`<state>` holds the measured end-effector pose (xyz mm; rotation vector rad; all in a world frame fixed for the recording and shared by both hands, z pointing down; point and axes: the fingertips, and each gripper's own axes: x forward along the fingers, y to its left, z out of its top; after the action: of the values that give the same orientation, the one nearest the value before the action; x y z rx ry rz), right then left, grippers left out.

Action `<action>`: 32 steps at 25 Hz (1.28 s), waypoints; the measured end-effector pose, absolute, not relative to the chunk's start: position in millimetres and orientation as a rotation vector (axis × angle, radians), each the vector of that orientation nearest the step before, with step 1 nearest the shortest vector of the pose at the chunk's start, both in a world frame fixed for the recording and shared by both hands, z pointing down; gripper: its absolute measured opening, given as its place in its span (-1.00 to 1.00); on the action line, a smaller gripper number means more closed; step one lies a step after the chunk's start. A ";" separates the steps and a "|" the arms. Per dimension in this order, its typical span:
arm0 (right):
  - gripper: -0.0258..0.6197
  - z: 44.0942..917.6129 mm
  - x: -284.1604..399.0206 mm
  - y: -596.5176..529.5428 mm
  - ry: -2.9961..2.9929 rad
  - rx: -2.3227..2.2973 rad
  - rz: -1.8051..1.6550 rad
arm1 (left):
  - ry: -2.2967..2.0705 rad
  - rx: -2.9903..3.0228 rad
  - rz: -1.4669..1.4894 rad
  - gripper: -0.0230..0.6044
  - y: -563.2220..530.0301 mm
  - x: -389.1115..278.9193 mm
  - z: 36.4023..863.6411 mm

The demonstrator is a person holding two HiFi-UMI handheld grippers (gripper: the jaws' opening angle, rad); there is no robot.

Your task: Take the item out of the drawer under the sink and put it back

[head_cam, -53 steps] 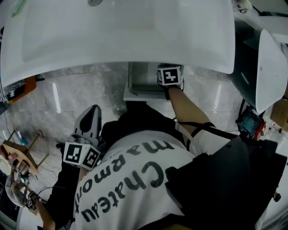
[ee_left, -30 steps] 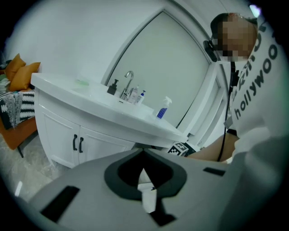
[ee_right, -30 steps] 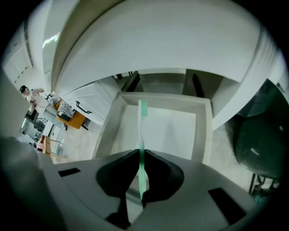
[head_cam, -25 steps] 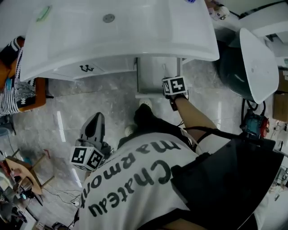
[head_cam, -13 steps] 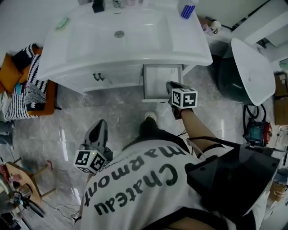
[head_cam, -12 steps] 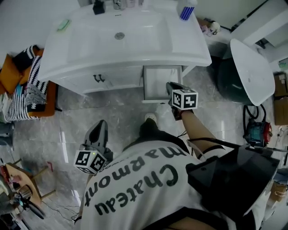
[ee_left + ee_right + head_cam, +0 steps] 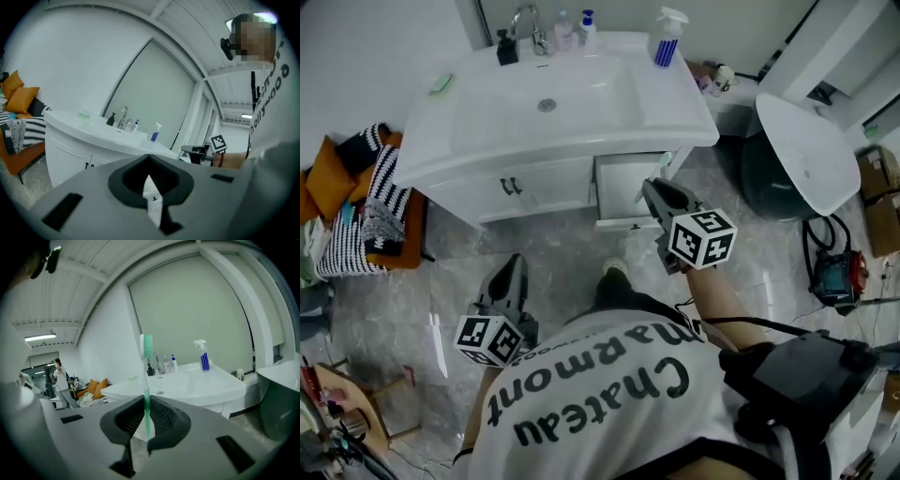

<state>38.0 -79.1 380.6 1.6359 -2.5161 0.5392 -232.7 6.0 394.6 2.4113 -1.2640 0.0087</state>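
The small drawer (image 7: 622,190) under the white sink (image 7: 548,105) stands pulled open. My right gripper (image 7: 650,188) hovers just right of the drawer, raised toward the camera, and also shows in the left gripper view (image 7: 199,151). In the right gripper view it (image 7: 146,427) is shut on a thin green toothbrush (image 7: 147,380), which stands upright with its head above the jaws. My left gripper (image 7: 513,264) hangs low at the left over the marble floor, well away from the cabinet. Its jaws (image 7: 150,190) meet with nothing between them.
A spray bottle (image 7: 666,45), small bottles and a faucet (image 7: 525,19) line the back of the sink. An orange chair with striped cloth (image 7: 366,197) stands at the left. A dark tub with a white lid (image 7: 806,155) stands at the right.
My right gripper has lifted up out of the drawer toward the camera, with the toothbrush in it. The head view has risen and now takes in the whole sink. The left gripper rose slightly.
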 end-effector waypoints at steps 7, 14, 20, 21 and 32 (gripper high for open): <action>-0.78 316.7 21.0 -27.4 -2.640 1.614 0.373 | -1.239 2.406 -0.082 -0.91 8.7 -223.3 362.4; -0.78 286.3 23.2 -9.2 -2.675 1.552 0.229 | -1.241 2.416 -0.172 -0.91 15.0 -210.7 335.4; -0.78 284.9 39.8 -7.9 -2.666 1.508 0.212 | -1.254 2.417 -0.186 -0.91 15.4 -191.5 326.4; -0.78 284.4 43.1 -7.6 -2.668 1.505 0.212 | -1.260 2.413 -0.191 -0.91 16.2 -189.0 324.9; -0.78 283.5 71.3 -3.6 -2.678 1.485 0.240 | -1.290 2.423 -0.166 -0.91 24.4 -159.0 315.2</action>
<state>71.3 -3.6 283.5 1.4848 -2.6783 0.2398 -159.0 24.4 315.2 2.4234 -1.2897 -0.1660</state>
